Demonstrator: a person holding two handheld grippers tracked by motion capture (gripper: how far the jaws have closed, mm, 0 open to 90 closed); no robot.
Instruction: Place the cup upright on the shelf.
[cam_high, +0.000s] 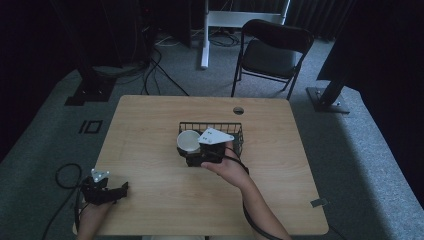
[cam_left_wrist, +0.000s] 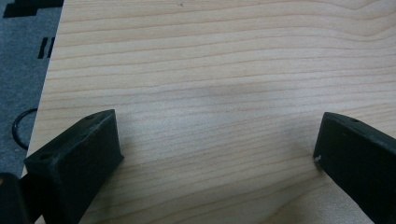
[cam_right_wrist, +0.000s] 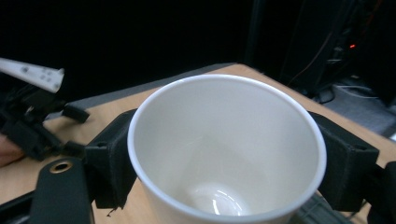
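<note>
A white paper cup (cam_high: 188, 140) is held above the table at the left end of a black wire basket (cam_high: 210, 124). My right gripper (cam_high: 191, 148) is shut on it, a jaw on each side of its wall. In the right gripper view the cup (cam_right_wrist: 224, 130) is tilted, its mouth faces the camera and it is empty; the right gripper (cam_right_wrist: 226, 154) clamps it. My left gripper (cam_high: 122, 190) rests at the table's near left corner. Its jaws stand wide apart over bare wood in the left gripper view (cam_left_wrist: 217, 137), with nothing between them.
The wooden table (cam_high: 150, 165) has a round cable hole (cam_high: 238, 110) near its far edge. Behind it stand a black folding chair (cam_high: 272, 50) and a white desk leg (cam_high: 205, 35). Cables lie on the grey carpet at the left (cam_high: 65, 175).
</note>
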